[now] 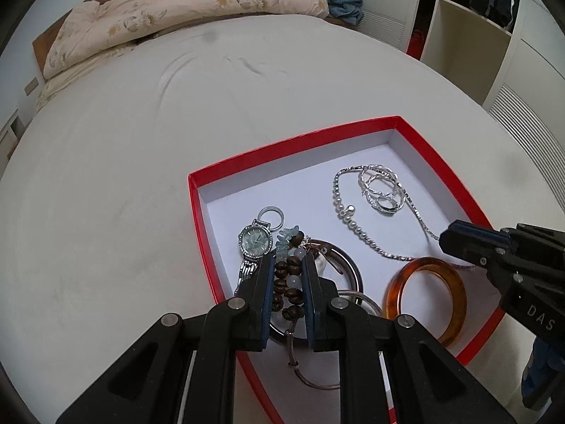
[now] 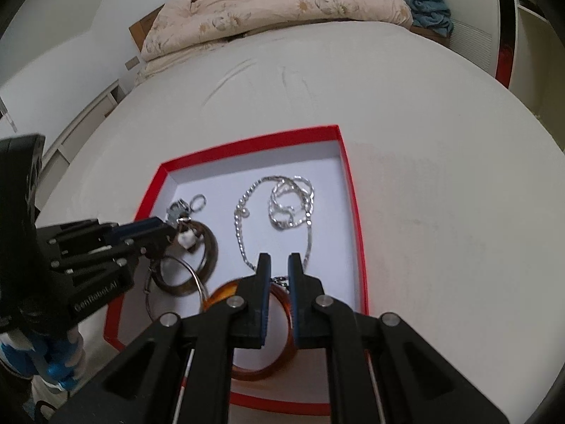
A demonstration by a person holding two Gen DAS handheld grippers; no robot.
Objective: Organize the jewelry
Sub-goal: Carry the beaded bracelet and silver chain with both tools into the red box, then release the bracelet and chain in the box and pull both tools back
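Observation:
A red-rimmed box [image 1: 293,141] with a white floor lies on the bed. My left gripper [image 1: 287,259] is shut on a bracelet of brown and white beads [image 1: 287,291] at the box's near left. Close by lie a silver watch [image 1: 255,242], a silver ring [image 1: 270,216] and a dark bangle [image 1: 355,268]. My right gripper [image 2: 279,258] is shut low over an amber bangle [image 2: 261,371]. Both strands of a silver necklace [image 2: 240,233] run to its tips, and it holds the chain there. In the left wrist view the right gripper [image 1: 445,238] meets the chain's end.
A tangle of silver chains [image 2: 289,201] lies at the box's far right, and a thin wire hoop [image 2: 197,279] at its near left. White bed sheet [image 1: 123,176] surrounds the box. A floral duvet [image 1: 176,7] lies at the headboard, and wardrobe shelves [image 1: 469,35] stand to the right.

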